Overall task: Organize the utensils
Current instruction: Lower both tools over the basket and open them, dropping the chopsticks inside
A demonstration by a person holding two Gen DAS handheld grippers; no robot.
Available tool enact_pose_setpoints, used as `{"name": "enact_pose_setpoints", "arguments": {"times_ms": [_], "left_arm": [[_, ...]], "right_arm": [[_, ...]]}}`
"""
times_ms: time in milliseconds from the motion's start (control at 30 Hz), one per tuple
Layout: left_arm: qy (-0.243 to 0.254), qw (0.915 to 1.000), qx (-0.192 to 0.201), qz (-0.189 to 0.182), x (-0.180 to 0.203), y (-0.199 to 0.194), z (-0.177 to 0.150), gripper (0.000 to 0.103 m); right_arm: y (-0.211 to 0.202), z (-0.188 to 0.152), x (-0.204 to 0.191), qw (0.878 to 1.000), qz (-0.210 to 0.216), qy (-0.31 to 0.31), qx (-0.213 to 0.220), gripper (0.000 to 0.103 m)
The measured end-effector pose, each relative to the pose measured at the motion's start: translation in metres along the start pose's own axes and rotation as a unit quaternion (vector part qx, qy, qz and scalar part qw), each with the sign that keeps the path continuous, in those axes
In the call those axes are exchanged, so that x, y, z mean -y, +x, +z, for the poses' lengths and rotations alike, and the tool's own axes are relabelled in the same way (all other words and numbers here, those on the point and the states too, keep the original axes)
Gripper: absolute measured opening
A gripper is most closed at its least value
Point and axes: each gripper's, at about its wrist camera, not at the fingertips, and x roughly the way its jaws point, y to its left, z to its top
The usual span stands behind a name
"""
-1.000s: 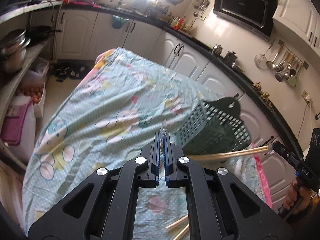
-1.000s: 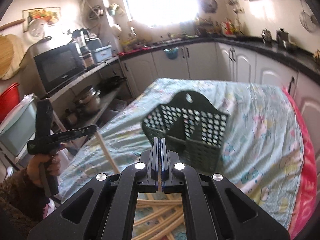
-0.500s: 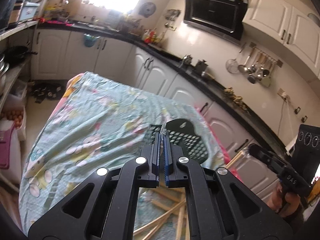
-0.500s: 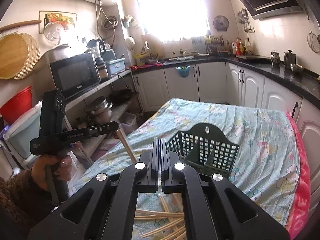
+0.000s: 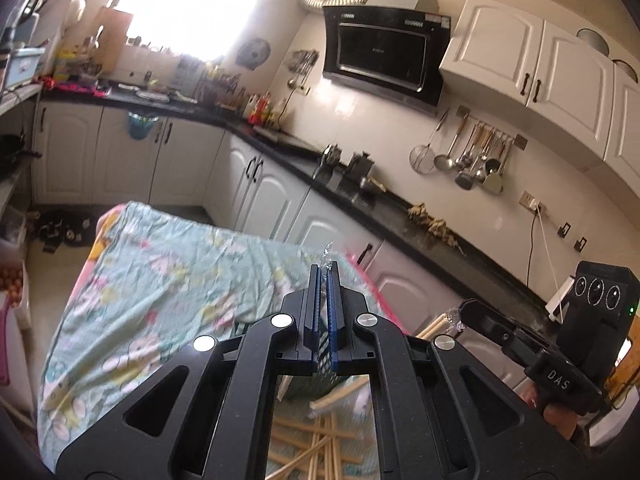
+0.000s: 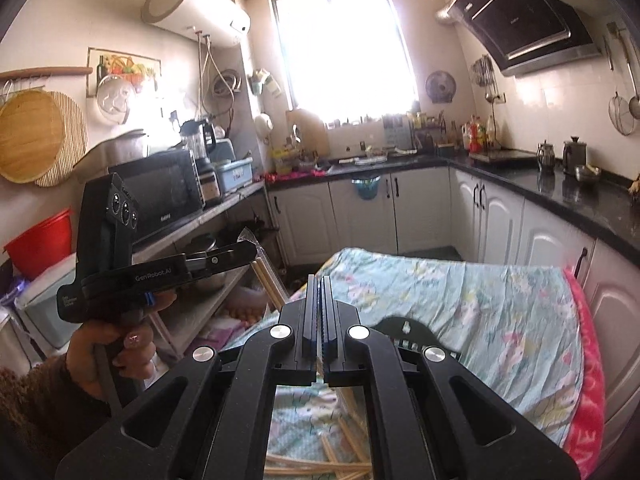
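My left gripper is shut on a clear plastic wrapper holding chopsticks; in the right wrist view the sticks hang down from it. My right gripper is shut on a pair of chopsticks, which stick out from it in the left wrist view. Both grippers are raised well above the table. Several loose wooden chopsticks lie on the tablecloth below, also in the right wrist view. The dark green mesh basket is mostly hidden behind my right fingers.
The table has a light green patterned cloth with a pink edge. White cabinets and a black counter run along the wall. Shelves with a microwave and pots stand on the left.
Both grippers have risen and tilted upward, each still holding chopsticks. The basket and the loose chopsticks have dropped low in both views.
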Motion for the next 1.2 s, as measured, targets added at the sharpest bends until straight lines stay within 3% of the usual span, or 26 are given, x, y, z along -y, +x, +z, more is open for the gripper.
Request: {"name": "enact_pose_setpoints", "arguments": {"times_ms": [433,700,1200], "left_arm": [[0.012,0.9991,0.034,0.025,0.005,0.016,0.033,0.001],[0.019,0.9984,0.031,0.043,0.0,0.035,0.023,0.001],[0.018,0.9982,-0.003,0.057,-0.017,0.069,-0.012,0.001]], "right_arm": [[0.003,0.029,0.04,0.999,-0.032,0.03,0.029,0.002],[0.02,0.029,0.06,0.998,-0.049,0.04,0.016,0.002],[0.051,-0.006,0.085,0.994,-0.073,0.07,-0.028,0.002]]}}
